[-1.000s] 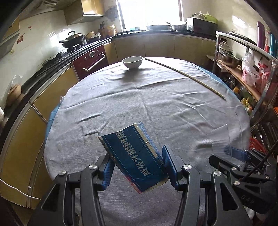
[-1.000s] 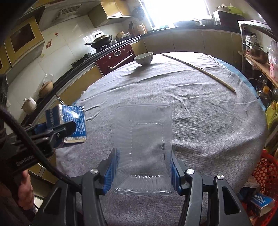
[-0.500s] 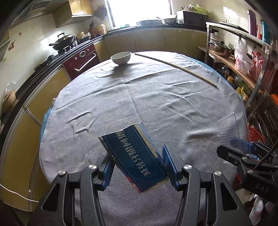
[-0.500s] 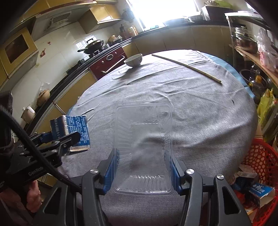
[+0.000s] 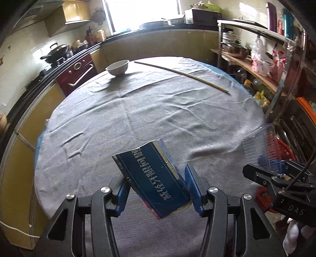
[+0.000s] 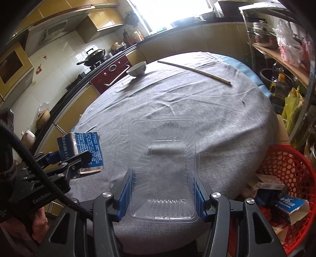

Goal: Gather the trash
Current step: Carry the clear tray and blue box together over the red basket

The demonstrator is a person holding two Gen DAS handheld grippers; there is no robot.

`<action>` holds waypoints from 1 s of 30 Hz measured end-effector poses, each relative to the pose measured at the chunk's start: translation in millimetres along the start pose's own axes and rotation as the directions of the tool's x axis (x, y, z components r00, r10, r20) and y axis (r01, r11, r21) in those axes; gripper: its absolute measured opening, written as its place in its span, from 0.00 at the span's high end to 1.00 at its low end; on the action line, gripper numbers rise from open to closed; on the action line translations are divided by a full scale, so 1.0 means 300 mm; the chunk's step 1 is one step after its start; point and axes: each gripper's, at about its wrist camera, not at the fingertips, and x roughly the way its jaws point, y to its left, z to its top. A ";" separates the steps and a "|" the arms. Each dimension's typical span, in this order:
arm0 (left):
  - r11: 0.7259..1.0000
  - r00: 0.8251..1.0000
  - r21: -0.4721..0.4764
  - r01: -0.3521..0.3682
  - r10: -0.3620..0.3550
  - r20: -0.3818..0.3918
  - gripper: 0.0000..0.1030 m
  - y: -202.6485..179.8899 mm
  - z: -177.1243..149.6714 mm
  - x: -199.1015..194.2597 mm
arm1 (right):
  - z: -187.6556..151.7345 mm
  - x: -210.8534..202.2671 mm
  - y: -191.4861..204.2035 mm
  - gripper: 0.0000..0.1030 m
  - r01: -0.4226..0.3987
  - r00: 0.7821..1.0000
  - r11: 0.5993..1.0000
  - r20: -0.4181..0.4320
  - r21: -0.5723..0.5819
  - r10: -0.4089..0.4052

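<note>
The left gripper clamped a flattened blue printed carton above the wrinkled grey tablecloth; the right gripper pinched a ribbed clear plastic tray. Only the right view revealed the red mesh basket.

Daylight poured from a blown-out window far ahead of both claws, glaring on the wall tiles. The bowl cast a soft shadow. Fisheye bending curved the edges; dark vignetting filled the corners.

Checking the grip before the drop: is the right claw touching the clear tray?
Touching. The right wrist view shows both blue pads of the right claw pressed against the clear tray sides.
</note>
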 end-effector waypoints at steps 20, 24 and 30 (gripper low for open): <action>0.977 0.990 0.164 0.138 -0.140 0.006 0.46 -0.232 -0.015 -0.018 | -0.071 -0.126 -0.164 0.45 0.065 0.998 0.991 0.002 0.116 -0.065; 0.970 0.989 0.195 0.142 -0.147 0.010 0.46 -0.275 -0.011 -0.027 | -0.089 -0.148 -0.211 0.45 0.074 0.997 0.985 -0.001 0.158 -0.075; 0.956 0.986 0.247 0.155 -0.164 0.018 0.46 -0.349 -0.007 -0.045 | -0.119 -0.178 -0.265 0.45 0.095 0.995 0.976 -0.001 0.198 -0.097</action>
